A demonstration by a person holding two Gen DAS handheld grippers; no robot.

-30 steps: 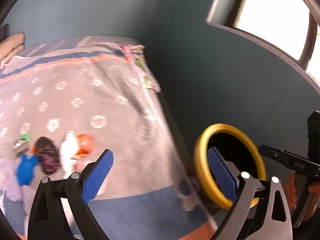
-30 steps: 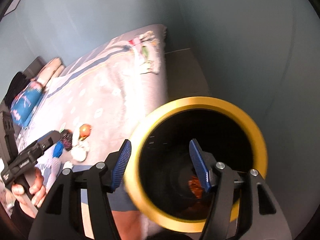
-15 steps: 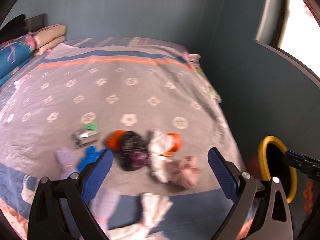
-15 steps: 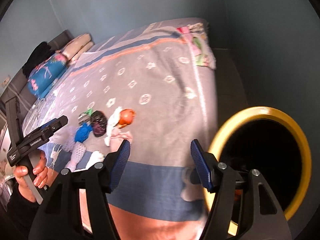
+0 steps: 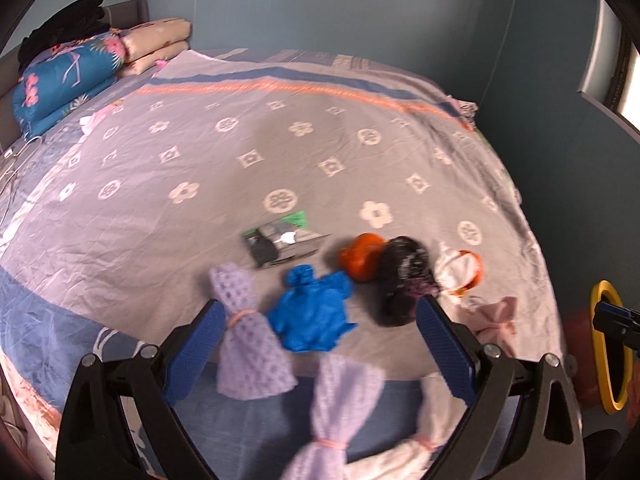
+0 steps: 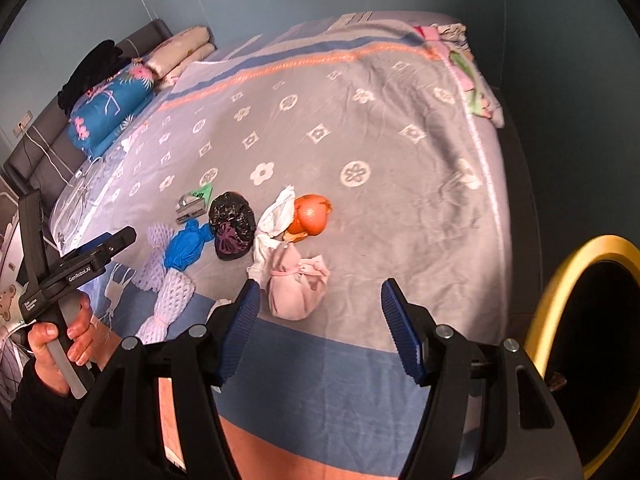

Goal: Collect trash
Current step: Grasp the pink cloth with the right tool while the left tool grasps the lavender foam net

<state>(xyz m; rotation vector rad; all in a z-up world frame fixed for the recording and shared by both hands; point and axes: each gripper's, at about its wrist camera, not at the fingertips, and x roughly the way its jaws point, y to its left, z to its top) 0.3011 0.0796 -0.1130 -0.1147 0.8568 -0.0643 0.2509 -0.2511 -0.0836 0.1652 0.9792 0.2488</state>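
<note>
little looks collected yet — the trash pile (image 5: 360,280) lies mid-frame on the bed (image 5: 200,160), and the bin (image 6: 592,344) at lower right looks dark inside, contents unclear. left gripper (image 5: 316,344) and right gripper (image 6: 320,320) both gape, holding nothing. nearest the left one, the lavender bundle (image 5: 244,336) runs lengthwise from upper left toward lower right, tied near the middle.

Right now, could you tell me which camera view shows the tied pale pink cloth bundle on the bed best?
The right wrist view: the tied pale pink cloth bundle lies whole just beyond the open right tongs. In the left wrist view the bundle sits blurred near the right edge, partly cut off by the left tongs' finger.
</note>
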